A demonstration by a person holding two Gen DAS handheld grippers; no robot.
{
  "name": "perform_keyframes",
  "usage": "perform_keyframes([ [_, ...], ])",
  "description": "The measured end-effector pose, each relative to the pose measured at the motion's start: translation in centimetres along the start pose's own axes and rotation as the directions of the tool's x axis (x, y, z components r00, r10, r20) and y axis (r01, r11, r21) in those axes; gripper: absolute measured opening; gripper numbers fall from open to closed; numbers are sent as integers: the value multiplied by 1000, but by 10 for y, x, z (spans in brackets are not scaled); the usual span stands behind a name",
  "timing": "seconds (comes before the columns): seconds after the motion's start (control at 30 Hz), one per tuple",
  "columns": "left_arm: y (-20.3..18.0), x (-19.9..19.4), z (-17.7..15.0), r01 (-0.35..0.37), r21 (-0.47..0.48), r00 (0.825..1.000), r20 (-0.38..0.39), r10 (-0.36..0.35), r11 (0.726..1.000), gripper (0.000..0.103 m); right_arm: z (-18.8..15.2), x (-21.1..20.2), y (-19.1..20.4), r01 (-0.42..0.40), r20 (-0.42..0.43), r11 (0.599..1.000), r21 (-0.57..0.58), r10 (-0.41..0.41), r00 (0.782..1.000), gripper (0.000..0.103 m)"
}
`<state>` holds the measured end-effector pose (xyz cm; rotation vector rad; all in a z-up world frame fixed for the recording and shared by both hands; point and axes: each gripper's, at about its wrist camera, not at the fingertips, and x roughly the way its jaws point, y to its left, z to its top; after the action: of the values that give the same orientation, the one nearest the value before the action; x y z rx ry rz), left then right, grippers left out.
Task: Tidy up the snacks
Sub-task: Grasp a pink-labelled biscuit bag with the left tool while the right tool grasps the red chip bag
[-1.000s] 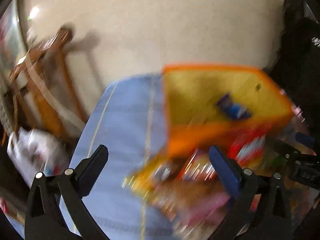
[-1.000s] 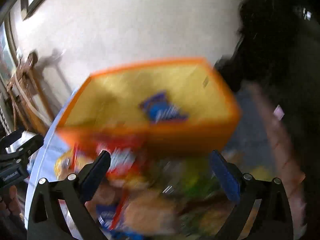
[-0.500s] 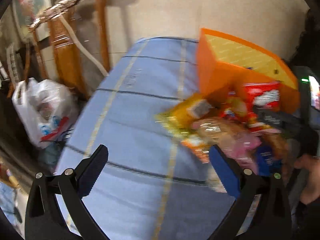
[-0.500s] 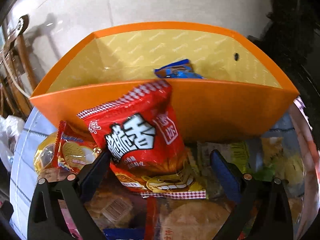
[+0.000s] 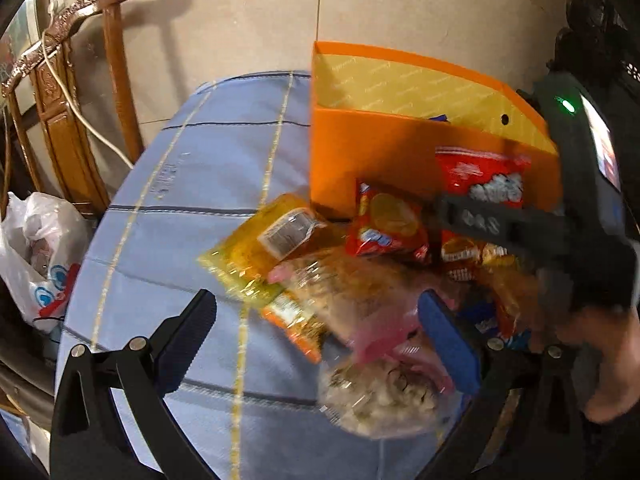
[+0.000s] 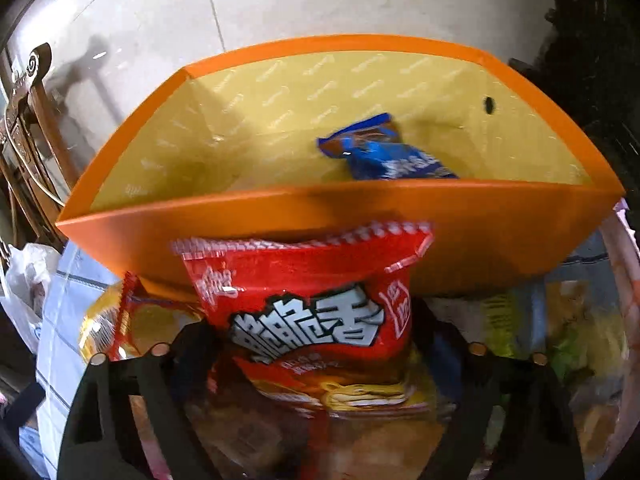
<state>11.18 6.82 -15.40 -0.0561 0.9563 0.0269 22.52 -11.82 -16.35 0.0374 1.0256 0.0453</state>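
Observation:
An orange box (image 6: 400, 236) with a yellow inside stands on the blue tablecloth (image 5: 208, 184) and holds a blue snack packet (image 6: 384, 156). A pile of snack bags lies in front of it. My right gripper (image 6: 316, 340) is open, its fingers on either side of a red snack bag (image 6: 312, 312) that leans on the box's front wall; the bag also shows in the left wrist view (image 5: 488, 180). My left gripper (image 5: 320, 332) is open above a clear bag of pale snacks (image 5: 376, 384) and a yellow packet (image 5: 260, 252). The box also shows in the left wrist view (image 5: 384, 160).
A carved wooden chair (image 5: 68, 92) with a white cord stands left of the table. A white plastic bag (image 5: 36, 252) sits on the floor below it. Greenish packets (image 6: 560, 340) lie right of the red bag. Dark furniture (image 5: 592, 32) stands at the right.
Both grippers have come down and steadied over the snack pile. The right gripper has moved closer, so the red bag now lies between its fingers. The left view has shifted slightly nearer the pile.

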Motion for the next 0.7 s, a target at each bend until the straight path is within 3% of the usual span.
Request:
perform_keyframes([
  [0.13, -20, 15, 11, -19, 30, 999, -33, 20, 999, 99, -1, -1, -28, -40, -24, 997, 72, 42, 999, 86],
  [0.33, -34, 64, 12, -78, 33, 985, -151, 82, 996, 99, -4, 5, -32, -78, -32, 994, 78, 81, 996, 82],
  [0.37, -29, 67, 9, -46, -22, 986, -163, 42, 999, 94, -5, 4, -32, -105, -31, 991, 86, 108, 994, 69],
  [0.43, -22, 65, 9, -9, -82, 984, -177, -6, 997, 82, -6, 2, -31, -106, -28, 990, 88, 109, 994, 69],
  [0.5, -22, 61, 9, 11, -69, 986, -168, -22, 998, 63, -7, 1, -30, -115, -27, 989, 87, 118, 993, 69],
  [0.6, -27, 52, 7, 15, -27, 989, -145, -18, 1000, 56, -7, -11, -32, -134, -1, 986, 103, 135, 991, 69],
  [0.7, -21, 42, 3, 50, -55, 990, -127, -57, 997, 55, -7, -31, -37, -147, 35, 984, 103, 144, 989, 69],
])
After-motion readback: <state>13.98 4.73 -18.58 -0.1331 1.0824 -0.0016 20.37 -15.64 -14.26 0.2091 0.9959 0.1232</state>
